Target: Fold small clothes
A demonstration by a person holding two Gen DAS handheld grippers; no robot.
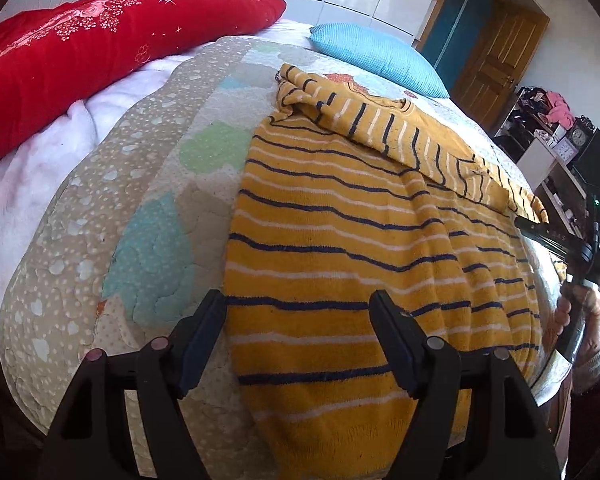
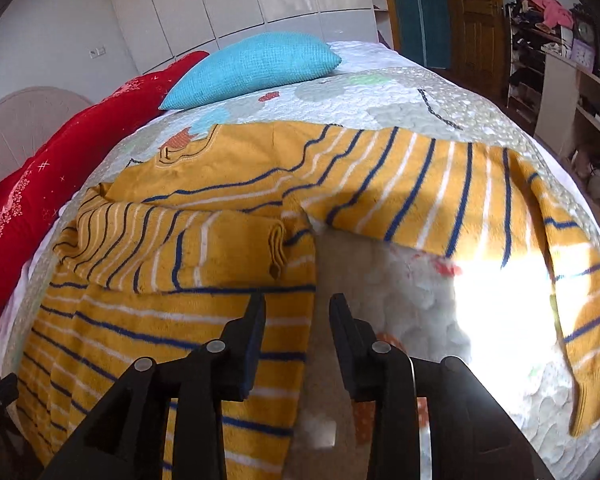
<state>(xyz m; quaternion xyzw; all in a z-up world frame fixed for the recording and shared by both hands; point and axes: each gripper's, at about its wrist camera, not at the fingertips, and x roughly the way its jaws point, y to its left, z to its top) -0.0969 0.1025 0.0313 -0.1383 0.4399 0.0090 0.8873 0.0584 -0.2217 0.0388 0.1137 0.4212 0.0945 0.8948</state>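
Nearest to us, our left gripper [image 1: 296,312] hangs with its jaws spread wide, straddling the left edge of the striped sweater [image 1: 340,240] near its hem and grasping nothing. Our right gripper [image 2: 296,312] is likewise released, with a narrower gap, poised over the sweater's right side seam where the knit meets the quilt [image 2: 400,92].

The sweater lies flat across the bed, hem toward us and collar [image 2: 188,148] farther off. One sleeve [image 2: 172,248] is already folded across the chest, while the other sleeve [image 2: 500,200] is spread out to the right and droops back toward us.

We judge the knit soft, limp and light: it will sag and bunch wherever it is unsupported, and its terry-like surface should grip the pads rather than slip. A pinch at the right sleeve's cuff, or at the two hem corners, looks the surest hold.

Beyond lie a blue cushion [image 2: 256,68] and a red blanket [image 1: 100,40], both well apart from the sweater.
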